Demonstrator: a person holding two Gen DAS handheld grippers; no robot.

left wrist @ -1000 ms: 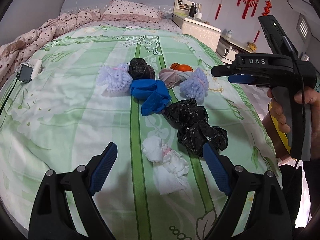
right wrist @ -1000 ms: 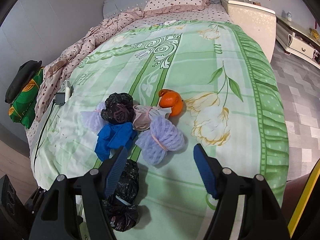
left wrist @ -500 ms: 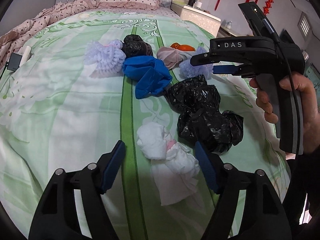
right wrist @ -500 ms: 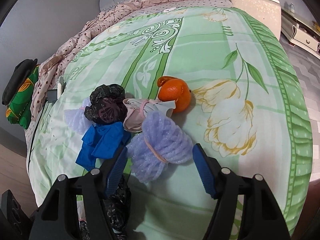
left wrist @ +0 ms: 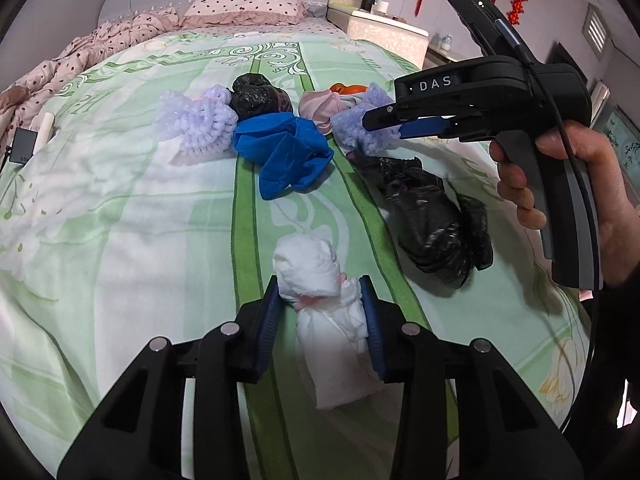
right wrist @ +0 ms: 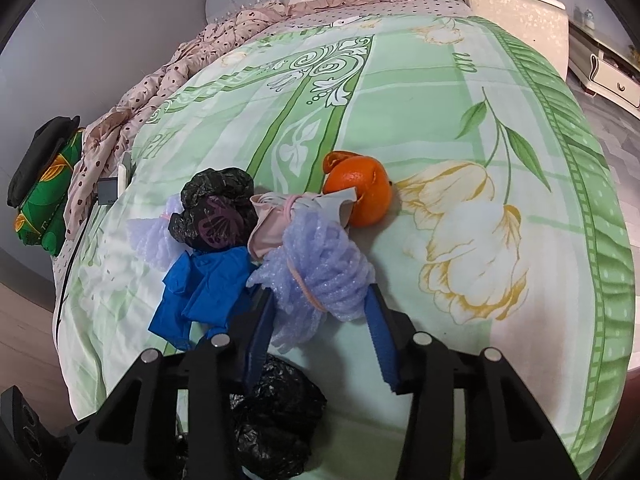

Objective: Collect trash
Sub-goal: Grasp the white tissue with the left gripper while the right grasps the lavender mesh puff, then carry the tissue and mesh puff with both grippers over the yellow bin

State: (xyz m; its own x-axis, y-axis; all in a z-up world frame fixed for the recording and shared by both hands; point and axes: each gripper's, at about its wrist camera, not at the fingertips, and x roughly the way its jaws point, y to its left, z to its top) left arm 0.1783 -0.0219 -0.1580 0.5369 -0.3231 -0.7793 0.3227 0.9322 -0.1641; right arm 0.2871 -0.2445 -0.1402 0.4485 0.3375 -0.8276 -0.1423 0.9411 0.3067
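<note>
The right gripper [left wrist: 384, 126], marked "DAS" on its black body, has its fingers closed on the lilac foam-net bundle [right wrist: 320, 276] that lies beside the orange peel [right wrist: 360, 196] toward the bed's [right wrist: 460, 128] right edge. The left gripper [left wrist: 320, 300] has its blue fingers [left wrist: 269, 320] pressed on the white tissue wad [left wrist: 316, 276] near the foot edge. Compared with one second earlier, both pairs of jaws have just been closing, from wide apart above the trash to contact with it.

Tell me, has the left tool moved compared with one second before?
Yes. The left tool came down and forward over the green bedsheet; its jaws have just been closing and now pinch the white tissue bundle.
</note>
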